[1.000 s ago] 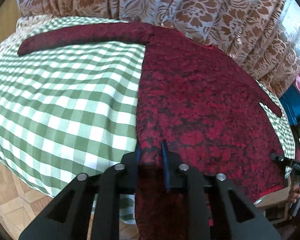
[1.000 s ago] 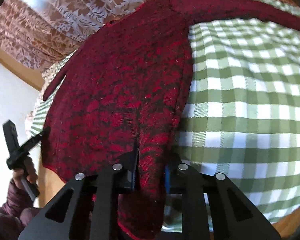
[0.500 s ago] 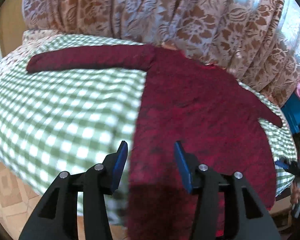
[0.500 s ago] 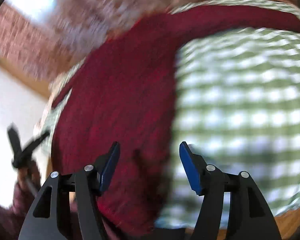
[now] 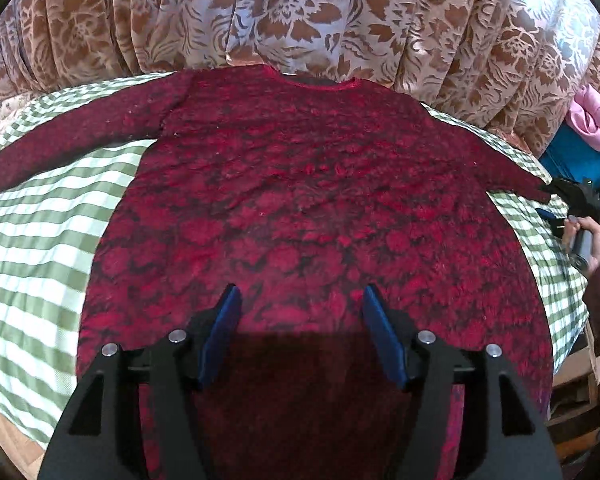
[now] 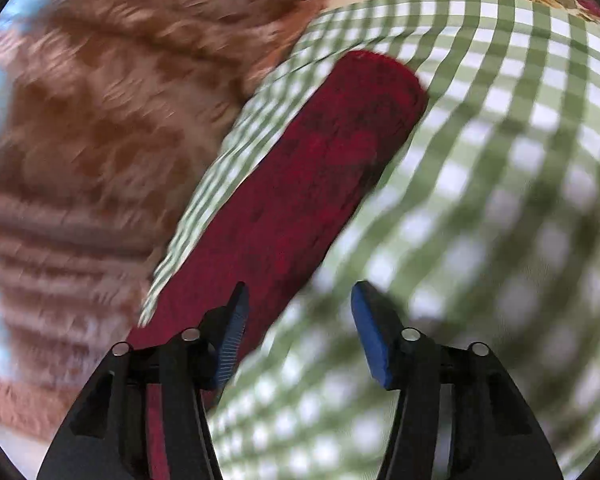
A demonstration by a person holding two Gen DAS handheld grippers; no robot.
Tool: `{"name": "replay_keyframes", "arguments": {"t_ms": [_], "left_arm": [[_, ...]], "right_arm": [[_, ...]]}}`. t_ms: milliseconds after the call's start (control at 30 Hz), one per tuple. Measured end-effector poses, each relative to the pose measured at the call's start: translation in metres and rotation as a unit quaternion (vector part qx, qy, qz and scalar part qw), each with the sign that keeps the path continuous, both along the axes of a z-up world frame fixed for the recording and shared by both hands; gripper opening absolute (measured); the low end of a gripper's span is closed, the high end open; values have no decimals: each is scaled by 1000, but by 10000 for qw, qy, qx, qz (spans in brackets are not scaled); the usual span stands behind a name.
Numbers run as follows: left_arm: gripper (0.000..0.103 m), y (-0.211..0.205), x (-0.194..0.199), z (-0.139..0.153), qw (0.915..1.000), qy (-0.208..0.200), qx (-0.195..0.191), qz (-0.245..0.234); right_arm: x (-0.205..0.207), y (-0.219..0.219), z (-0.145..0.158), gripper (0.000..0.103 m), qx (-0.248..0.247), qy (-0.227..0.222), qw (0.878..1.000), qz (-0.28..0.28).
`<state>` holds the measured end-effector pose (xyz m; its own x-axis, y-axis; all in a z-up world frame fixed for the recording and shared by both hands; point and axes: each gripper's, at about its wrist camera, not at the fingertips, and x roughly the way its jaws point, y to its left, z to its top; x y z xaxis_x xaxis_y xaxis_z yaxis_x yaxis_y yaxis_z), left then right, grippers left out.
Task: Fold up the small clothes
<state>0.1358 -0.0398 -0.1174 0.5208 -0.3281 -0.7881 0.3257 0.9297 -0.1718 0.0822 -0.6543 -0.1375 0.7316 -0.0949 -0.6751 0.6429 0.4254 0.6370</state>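
A brown floral curtain (image 5: 300, 12) hangs behind a bed covered by a green checked cloth (image 5: 32, 240). On the cloth a red sweater (image 5: 308, 200) lies flat, front up, neckline toward the curtain, both sleeves spread out sideways. The left tongs (image 5: 300, 320) hover above the sweater's lower middle; they have just been opening, stand wide and grip nothing. The right tongs (image 6: 296, 312), blurred in their own view, have just been closing a little, yet stand apart and empty, the right sleeve (image 6: 300, 184) running up from beside their left pad (image 6: 232, 332).
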Motion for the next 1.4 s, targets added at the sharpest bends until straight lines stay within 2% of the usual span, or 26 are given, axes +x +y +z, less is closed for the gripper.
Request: {"name": "replay_keyframes", "arguments": {"t_ms": [100,133,167,233,333,467,533,667,767,933,1033,1067,1100,1133,1167,1233,1333,1400], "left_arm": [[63,-1,9,-3,9999,90,-99,62],[63,0,11,-5,9998,123,-145,85],[63,0,14,-6,9997,147,-182,95],[62,2,19,-5,9994,190,-285,110],[62,6,25,-3,9988,217,-427,139],[62,14,36,-2,9962,347,-766,233],[61,20,40,0,9949,357,-895,299],[61,31,46,6,9934,272,-1035,404],[61,40,52,9,9917,247,-1161,496],[61,52,66,9,9892,282,-1300,613],[61,56,78,8,9874,311,-1396,675],[61,57,82,9,9867,314,-1430,713],[61,58,87,9,9859,316,-1466,746],[62,60,94,10,9846,305,-1532,786],[62,61,98,11,9842,299,-1556,795],[62,60,109,11,9835,305,-1581,830],[63,60,131,7,9827,344,-1604,856],[63,58,145,2,9824,403,-1603,869]], "right_arm": [[23,-17,-5,43,-35,104,9997,-222],[29,-22,-5,34,-67,160,9995,-270],[34,-24,-5,30,-80,251,9993,-273],[41,-27,2,14,-272,445,9985,-188],[50,-8,26,12,-850,450,9954,39],[73,41,68,11,-1600,167,9847,668],[84,63,81,11,-1729,-33,9800,984],[120,138,105,11,-2049,-364,9597,1887],[150,206,108,10,-2250,-473,9373,2620],[187,310,81,10,-2186,-335,9039,3662],[203,364,54,10,-2242,-71,8789,4209],[207,380,45,10,-2308,52,8672,4412],[209,393,37,13,-2333,137,8573,4588],[210,403,30,23,-2340,182,8470,4769],[211,407,28,31,-2337,193,8428,4845],[204,408,29,61,-2338,86,8424,4854],[186,397,39,64,-2219,-124,8501,4774],[164,381,45,64,-2045,-249,8600,4669]]}}
